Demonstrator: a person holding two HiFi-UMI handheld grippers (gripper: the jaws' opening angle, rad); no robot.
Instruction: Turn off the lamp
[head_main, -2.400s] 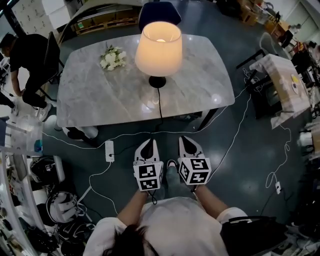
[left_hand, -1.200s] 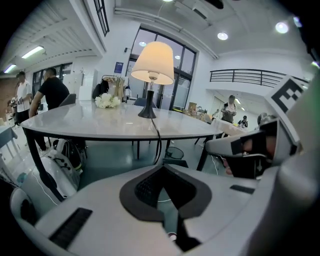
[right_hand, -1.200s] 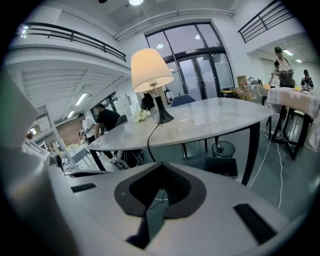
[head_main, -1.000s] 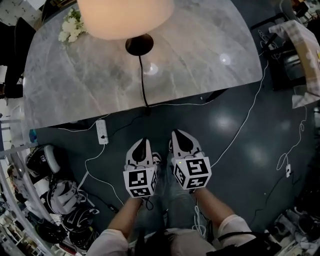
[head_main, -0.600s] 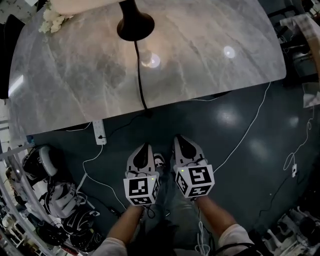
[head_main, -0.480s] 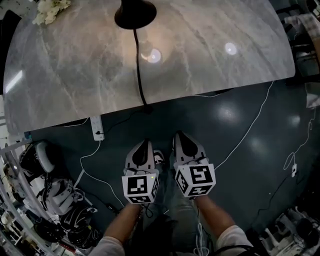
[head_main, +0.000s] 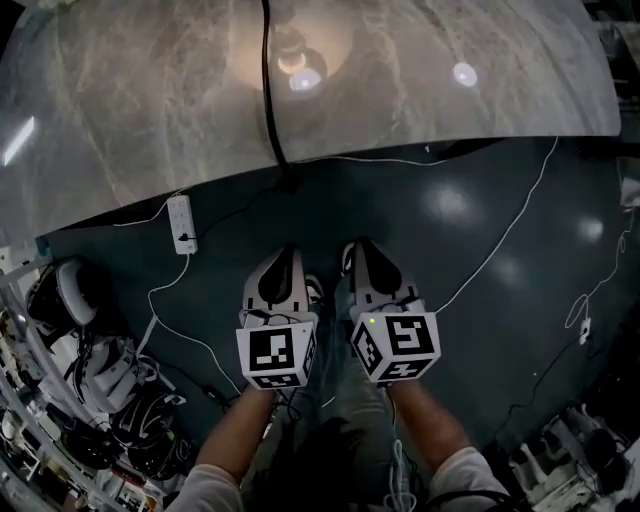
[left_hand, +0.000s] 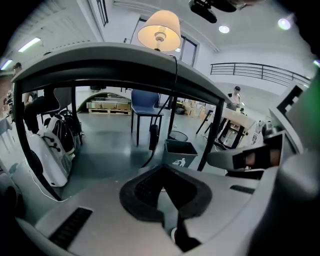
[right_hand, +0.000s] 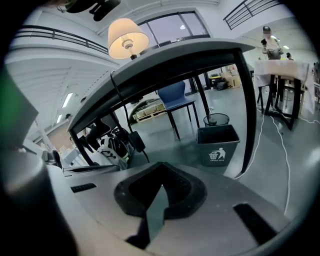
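Left gripper (head_main: 284, 256): held low over the dark floor, at 6 o'clock in the head view. Its jaws are pressed together with nothing between them, as the left gripper view (left_hand: 161, 167) confirms.
Right gripper (head_main: 358, 250): just beside the left one, at its 3 o'clock, pointing the same way. Jaws pressed together and empty (right_hand: 160, 166).
Forearms: one behind each marker cube, entering from 6 o'clock.
Power strip (head_main: 181, 222): white, on the floor at 10 o'clock from the grippers, near the table edge.
White cable (head_main: 505, 235): runs across the floor from 1 to 3 o'clock of the grippers.
Bags (head_main: 95, 375): piled on the floor at 8 o'clock.
Table (head_main: 120, 110): grey marbled top, at 12 o'clock, well apart from both grippers. In both gripper views it is seen from below its edge.
Lamp cord (head_main: 268, 80): black, crosses the table top and drops over the near edge at 12 o'clock.
Bright spot (head_main: 303, 78): just beside the cord, probably the bulb's reflection.
Waste bin (left_hand: 179, 152) (right_hand: 218, 144): beyond the table legs.
Blue chair (left_hand: 146, 100) (right_hand: 175, 97): at the table's far side.
Lamp (left_hand: 159, 31) (right_hand: 128, 37): stands on the table top, shade glowing, lit. It sits at 12 o'clock in the left gripper view and 11 o'clock in the right gripper view, well apart from both grippers.
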